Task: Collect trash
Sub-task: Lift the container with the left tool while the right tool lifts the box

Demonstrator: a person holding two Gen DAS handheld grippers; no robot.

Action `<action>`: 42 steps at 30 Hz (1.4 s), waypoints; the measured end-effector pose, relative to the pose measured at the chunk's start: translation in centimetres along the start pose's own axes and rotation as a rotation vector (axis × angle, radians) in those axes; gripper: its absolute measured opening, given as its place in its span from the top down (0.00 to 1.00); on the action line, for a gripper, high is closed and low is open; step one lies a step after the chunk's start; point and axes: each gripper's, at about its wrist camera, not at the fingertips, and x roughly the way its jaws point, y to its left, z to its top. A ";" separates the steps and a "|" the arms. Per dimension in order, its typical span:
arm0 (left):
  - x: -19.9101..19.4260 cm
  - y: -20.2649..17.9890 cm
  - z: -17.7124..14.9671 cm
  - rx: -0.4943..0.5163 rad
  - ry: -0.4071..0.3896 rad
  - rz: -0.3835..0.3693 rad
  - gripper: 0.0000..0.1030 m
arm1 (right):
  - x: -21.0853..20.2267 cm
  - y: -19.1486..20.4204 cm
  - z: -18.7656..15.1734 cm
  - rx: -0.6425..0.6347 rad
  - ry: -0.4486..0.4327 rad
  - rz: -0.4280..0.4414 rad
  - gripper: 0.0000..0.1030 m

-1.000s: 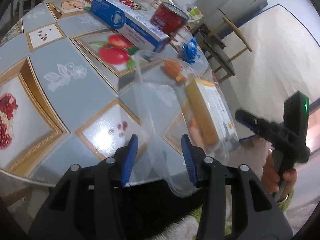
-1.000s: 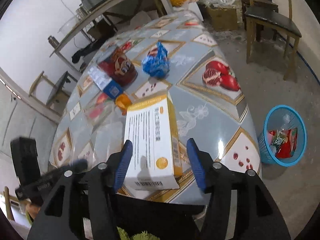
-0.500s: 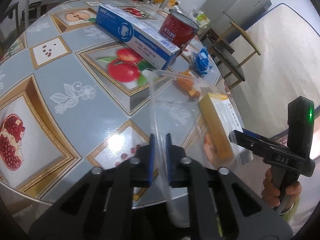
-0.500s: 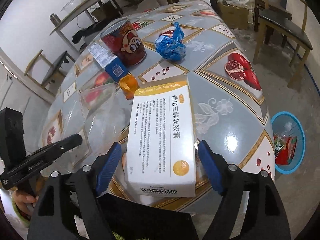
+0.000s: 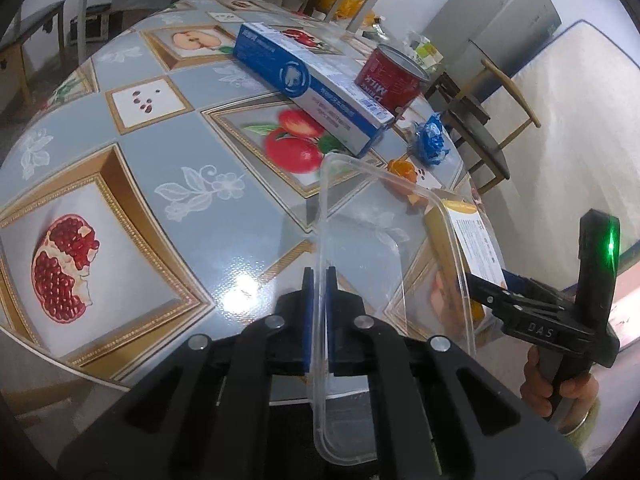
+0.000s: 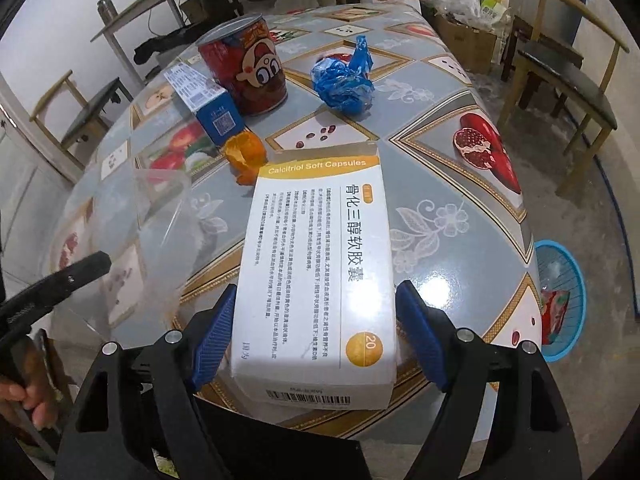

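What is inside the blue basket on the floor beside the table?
The right wrist view shows the blue basket holding a red wrapper and something pale above it. The table edge covers the basket's left part, so what lies there stays unseen.

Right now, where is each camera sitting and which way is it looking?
Left wrist: rides the left claw, looking across the table; its fingers pinch the clear container; the right claw shows too.
Right wrist: rides the right claw, open around the white box; the left claw shows at left.
Both see the red can, the blue wrapper and the orange peel.
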 end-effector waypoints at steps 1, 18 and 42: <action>0.1 -0.2 0.0 0.011 0.002 0.005 0.97 | 0.0 0.1 0.0 -0.006 -0.001 -0.011 0.25; 0.9 -0.6 -0.4 0.046 0.014 0.063 0.98 | -0.5 -0.3 -0.3 0.011 -0.056 -0.063 0.33; -1.0 -2.6 -0.1 0.071 -0.052 0.037 0.98 | -4.5 -3.1 -1.0 0.090 -0.169 -0.042 0.34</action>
